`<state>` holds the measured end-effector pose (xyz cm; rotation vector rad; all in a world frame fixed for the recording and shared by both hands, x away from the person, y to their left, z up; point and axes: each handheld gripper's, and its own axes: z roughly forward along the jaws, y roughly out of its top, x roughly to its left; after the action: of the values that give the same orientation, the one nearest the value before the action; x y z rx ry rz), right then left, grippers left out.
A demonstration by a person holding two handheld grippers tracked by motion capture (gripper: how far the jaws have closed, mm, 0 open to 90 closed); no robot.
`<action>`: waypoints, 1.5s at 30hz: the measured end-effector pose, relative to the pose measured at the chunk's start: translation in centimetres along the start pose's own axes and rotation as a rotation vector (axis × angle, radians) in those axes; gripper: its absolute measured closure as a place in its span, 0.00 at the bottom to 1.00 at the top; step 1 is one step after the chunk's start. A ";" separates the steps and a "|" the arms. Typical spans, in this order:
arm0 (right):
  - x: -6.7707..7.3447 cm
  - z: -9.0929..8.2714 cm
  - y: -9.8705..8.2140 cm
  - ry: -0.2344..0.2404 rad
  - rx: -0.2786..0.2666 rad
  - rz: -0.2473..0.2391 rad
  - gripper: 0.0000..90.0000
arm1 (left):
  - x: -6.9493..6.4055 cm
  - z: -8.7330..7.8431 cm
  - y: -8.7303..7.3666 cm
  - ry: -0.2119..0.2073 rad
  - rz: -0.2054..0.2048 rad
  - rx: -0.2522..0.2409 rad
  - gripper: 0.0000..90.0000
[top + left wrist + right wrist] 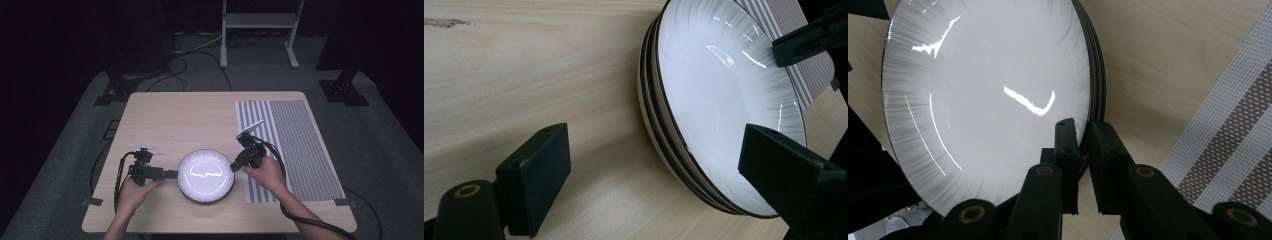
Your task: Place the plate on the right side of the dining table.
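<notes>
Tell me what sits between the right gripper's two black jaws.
The rim of the stacked white plates with dark edges: the right gripper pinches it, one jaw over the plate face, one outside, in the right gripper view.

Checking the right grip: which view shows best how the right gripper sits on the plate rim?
Right gripper view: the right gripper is clamped across the plate stack's rim, one jaw each side. High view shows it only small at the stack's right edge; left gripper view catches just one jaw tip at the far rim.

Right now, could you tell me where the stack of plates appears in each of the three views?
High view: stack of plates sits low centre, between both grippers.
Left gripper view: it fills the upper right.
Right gripper view: it fills the upper left.
Shared landmark: the striped placemat beside it.
</notes>
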<state>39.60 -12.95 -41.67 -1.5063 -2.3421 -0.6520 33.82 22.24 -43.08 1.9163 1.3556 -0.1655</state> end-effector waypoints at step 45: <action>1.2 1.6 1.0 0.007 -0.005 -0.027 0.94 | -1.0 -0.6 -0.8 -0.037 0.064 0.046 0.52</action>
<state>39.98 -10.87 -42.29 -1.4747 -2.3612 -0.6688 32.49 21.99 -42.52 1.9828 1.2751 -0.2015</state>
